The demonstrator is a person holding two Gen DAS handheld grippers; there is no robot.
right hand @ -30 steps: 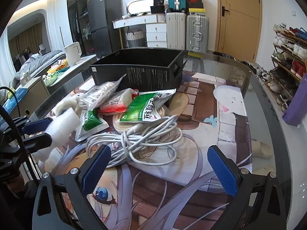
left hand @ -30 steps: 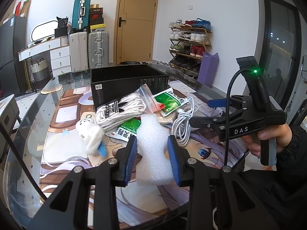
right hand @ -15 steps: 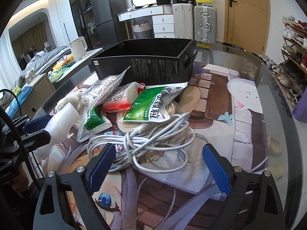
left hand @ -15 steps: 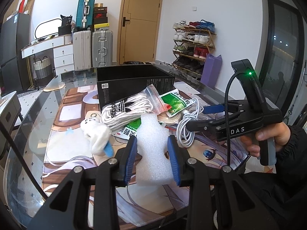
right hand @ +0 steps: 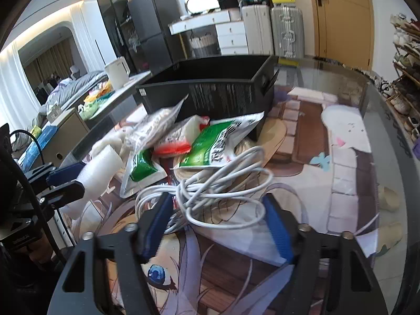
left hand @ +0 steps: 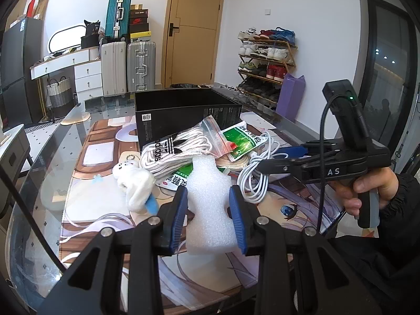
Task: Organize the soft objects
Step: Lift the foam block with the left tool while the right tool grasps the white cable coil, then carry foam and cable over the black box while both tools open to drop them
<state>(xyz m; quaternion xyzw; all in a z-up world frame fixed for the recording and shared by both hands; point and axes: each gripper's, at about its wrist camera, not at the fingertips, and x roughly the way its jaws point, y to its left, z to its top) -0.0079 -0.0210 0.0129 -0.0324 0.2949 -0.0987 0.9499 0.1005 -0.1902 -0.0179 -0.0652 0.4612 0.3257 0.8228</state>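
The white foam piece sits clamped between the blue pads of the left tongs, above the near edge of the bench. Just beyond it lies the coiled white cable — the right tongs straddle it, jaws partly apart, not gripping. Behind stands the black box.

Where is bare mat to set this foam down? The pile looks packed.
Bare mat lies right of the white cable, and left of the plush toy. Between the black box and the foam it is crowded.
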